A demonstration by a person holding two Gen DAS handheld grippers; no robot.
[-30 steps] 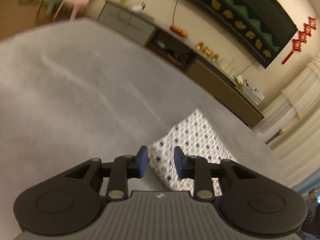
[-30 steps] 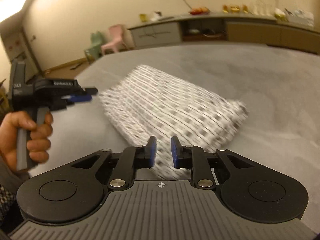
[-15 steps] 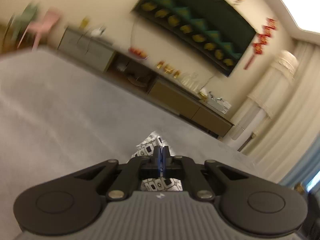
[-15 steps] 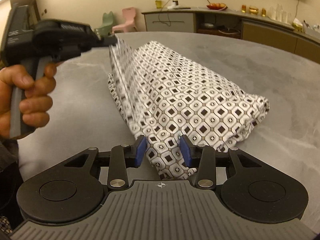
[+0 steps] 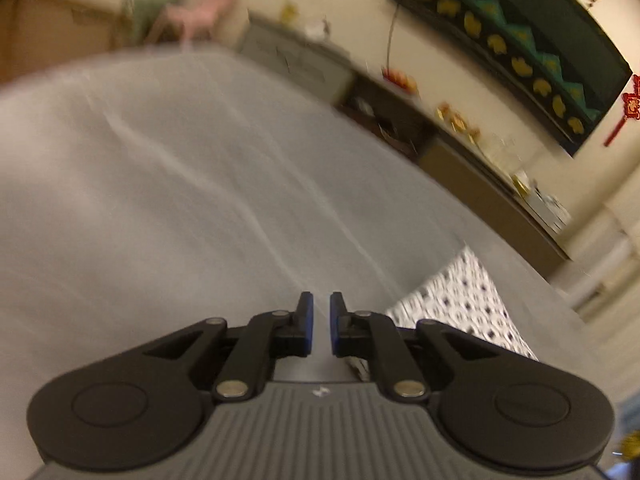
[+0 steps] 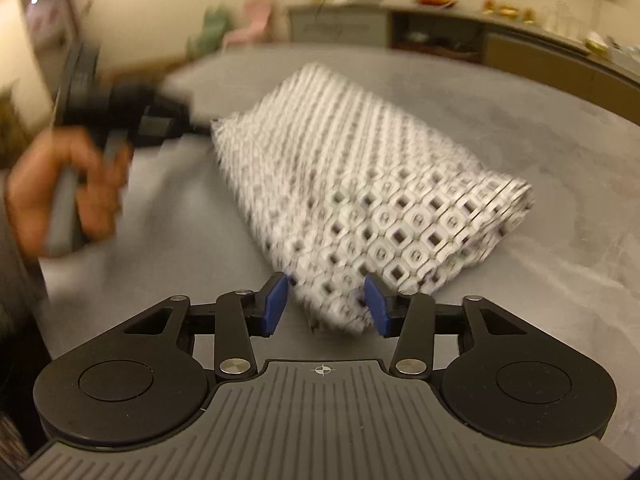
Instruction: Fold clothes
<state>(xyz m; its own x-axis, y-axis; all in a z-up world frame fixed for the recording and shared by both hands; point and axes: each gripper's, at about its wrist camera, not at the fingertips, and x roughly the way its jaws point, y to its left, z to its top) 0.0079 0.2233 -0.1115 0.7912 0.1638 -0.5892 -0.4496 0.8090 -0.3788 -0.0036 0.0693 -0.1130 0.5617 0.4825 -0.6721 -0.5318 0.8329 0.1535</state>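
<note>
Right gripper (image 6: pixel 326 304): fingers spread wide, the near corner of the cloth lying between the blue pads; no pad visibly presses on it, so I judge it unclamped.
Left gripper (image 5: pixel 321 324): fingers close together with a narrow gap, nothing between them, only bare table behind. In the right wrist view it sits at the cloth's far left corner, held by the person's left hand (image 6: pixel 68 196); blur hides whether its tips touch the fabric.
Garment (image 6: pixel 360 184): a white cloth with a dark geometric print, lying on the table as a compact, thick oblong bundle with stacked layers showing at its right end. In the left wrist view only a strip of it shows, to the right of the fingers.
Table (image 6: pixel 540 128): grey, smooth, bare around the bundle.
Progress: the garment already lies folded into a tidy packet. Whether another fold or just a squaring-up is meant cannot be settled from here; both views are motion-blurred.
Background: a long sideboard (image 6: pixel 440 36) against the wall, small chairs (image 6: pixel 240 28) beyond the table.
</note>
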